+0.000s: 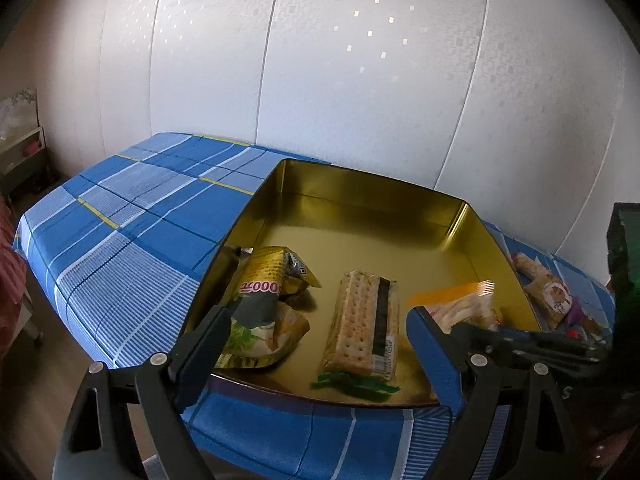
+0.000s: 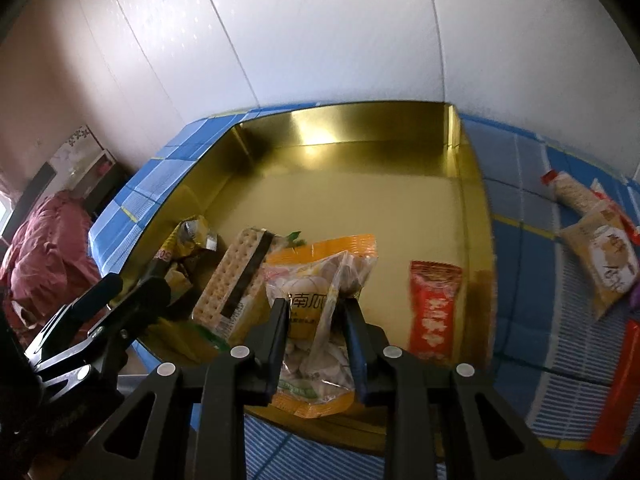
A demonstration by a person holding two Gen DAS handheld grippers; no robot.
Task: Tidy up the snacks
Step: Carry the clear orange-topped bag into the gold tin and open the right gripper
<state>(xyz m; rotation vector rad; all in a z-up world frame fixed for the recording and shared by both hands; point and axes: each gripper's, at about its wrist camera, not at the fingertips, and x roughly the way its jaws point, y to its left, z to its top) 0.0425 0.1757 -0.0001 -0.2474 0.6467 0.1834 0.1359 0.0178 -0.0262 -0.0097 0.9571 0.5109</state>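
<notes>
On my right wrist view the right gripper (image 2: 316,320) points down into the gold tin (image 2: 352,128), and an orange-edged clear bag of pale round snacks (image 2: 320,276) sits between its two fingers; the pads stand close against the bag's sides, but I cannot tell whether they press it or have let go; the bag lies over the tin's near floor, its lower end reaching toward the near rim. Just left of it lies the cracker pack (image 2: 236,276) with a dark stripe, and beyond that a crumpled yellow-and-grey packet (image 2: 188,240) against the tin's left wall; a red sachet (image 2: 434,312) lies on the tin floor to the right of the bag, near the right wall. Outside the tin, on the blue checked cloth (image 2: 520,240), I see a cream pouch (image 2: 608,264), a roll of biscuits (image 2: 572,192) behind it, and a red wrapper (image 2: 618,392) at the right edge. From my left wrist view the left gripper (image 1: 320,344) hangs over the tin's near edge (image 1: 280,390) with its jaws wide apart and nothing between them; the cracker pack (image 1: 366,324) lies in the tin ahead of that gap, the crumpled packet (image 1: 264,304) by the left finger.
</notes>
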